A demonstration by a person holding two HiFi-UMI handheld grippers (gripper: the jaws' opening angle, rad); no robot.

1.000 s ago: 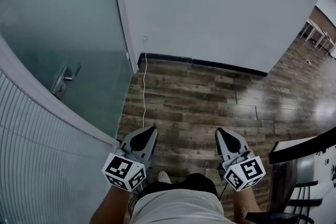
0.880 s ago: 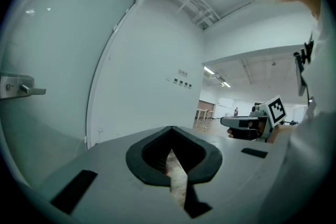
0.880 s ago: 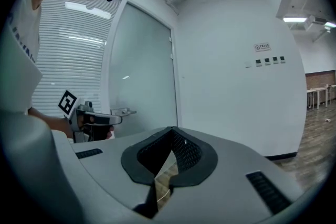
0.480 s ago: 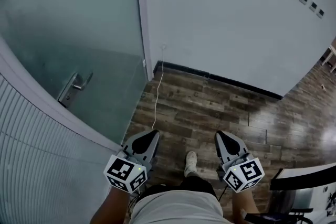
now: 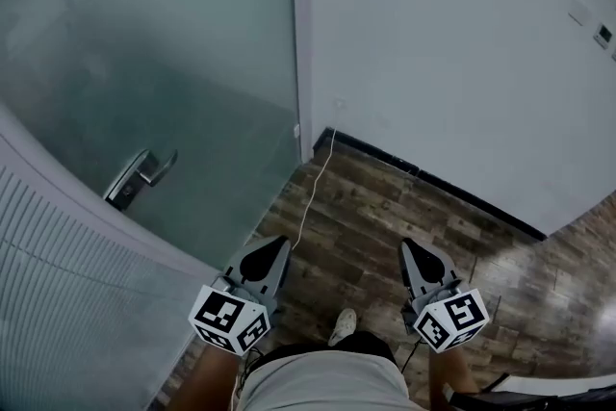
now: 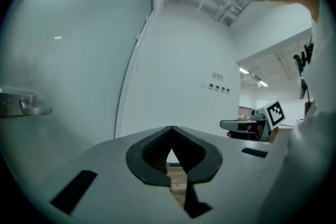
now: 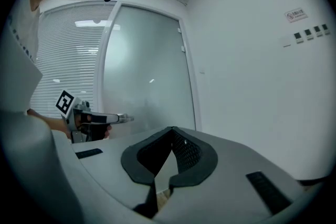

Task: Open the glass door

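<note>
While we face the corner, the glass door [image 5: 144,63] fills the upper left of the head view. Its white frame [image 5: 301,34] meets the white wall [image 5: 462,63] on the right. The door's metal lever handle [image 5: 140,176] sits low on the glass, just beside the ribbed panel [image 5: 67,303], well apart from both tools. Our left gripper [image 5: 272,247] has its jaws pressed together with nothing between them. Our right gripper [image 5: 414,252] is likewise closed and empty. Both are held side by side over the wooden floor [image 5: 385,226]. A thin white cable [image 5: 313,197] drops beside the frame and trails across the boards toward our left gripper. Black skirting [image 5: 433,183] runs along the wall's foot. One shoe [image 5: 340,326] shows between the two tools.
</note>
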